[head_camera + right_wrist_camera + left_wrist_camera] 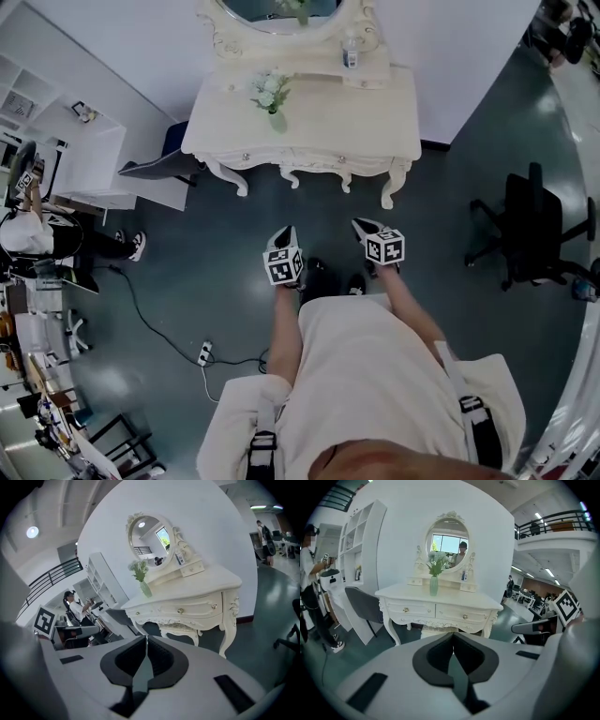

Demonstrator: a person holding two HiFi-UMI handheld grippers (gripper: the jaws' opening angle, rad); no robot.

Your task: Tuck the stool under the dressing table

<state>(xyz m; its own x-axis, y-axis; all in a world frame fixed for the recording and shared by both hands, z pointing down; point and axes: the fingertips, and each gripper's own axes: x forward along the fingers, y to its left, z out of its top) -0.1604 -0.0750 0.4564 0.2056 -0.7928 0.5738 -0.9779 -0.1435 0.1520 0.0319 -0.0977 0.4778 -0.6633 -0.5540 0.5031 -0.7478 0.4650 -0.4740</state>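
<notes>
The white dressing table (375,112) stands against the wall, with an oval mirror (447,541) and a vase of flowers (273,98) on top. The cream stool (438,631) sits under the table between its legs; only its two front legs (294,178) show in the head view. It also shows under the drawers as the stool (180,629) in the right gripper view. My left gripper (284,234) and right gripper (363,226) hang side by side in front of the table, a step back from it. Both are shut with nothing in them, and neither touches the stool.
A black office chair (534,230) stands to the right. A grey chair (159,167) and a white shelf unit (94,159) are left of the table. A power strip with cable (204,353) lies on the floor at my left. A person (37,234) sits at far left.
</notes>
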